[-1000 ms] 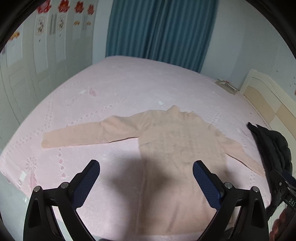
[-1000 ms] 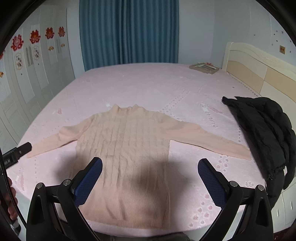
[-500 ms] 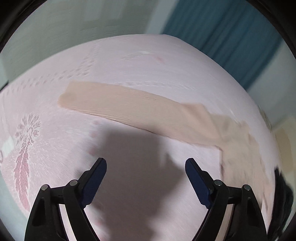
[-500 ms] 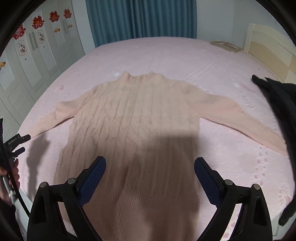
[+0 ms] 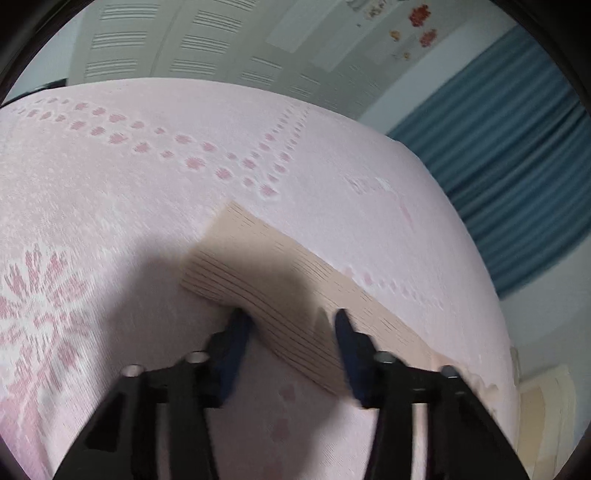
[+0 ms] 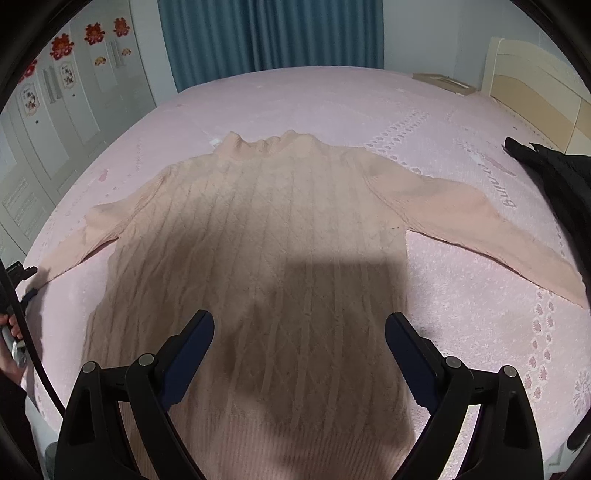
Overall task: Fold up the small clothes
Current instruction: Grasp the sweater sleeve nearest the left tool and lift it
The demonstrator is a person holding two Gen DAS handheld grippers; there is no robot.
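Note:
A peach knit sweater (image 6: 266, 236) lies flat, face up, on the pink bedspread (image 6: 480, 332), both sleeves spread out. My right gripper (image 6: 299, 332) is open and empty, hovering over the sweater's lower body. In the left wrist view the ribbed cuff end of the left sleeve (image 5: 258, 266) lies on the bedspread (image 5: 110, 203). My left gripper (image 5: 290, 321) is down at the sleeve, its jaws partly closed with one finger on each side of the sleeve's width; the fabric still lies flat. The left gripper also shows at the left edge of the right wrist view (image 6: 22, 277).
A black jacket (image 6: 554, 173) lies at the bed's right edge by the headboard (image 6: 535, 85). A flat box (image 6: 443, 81) sits at the far corner. White wardrobe doors (image 6: 55, 110) stand on the left, a blue curtain (image 6: 269, 33) behind.
My left gripper swung left and dropped onto the sleeve's cuff end, its jaws narrowing around it. My right gripper moved forward and lower over the sweater's body, staying open.

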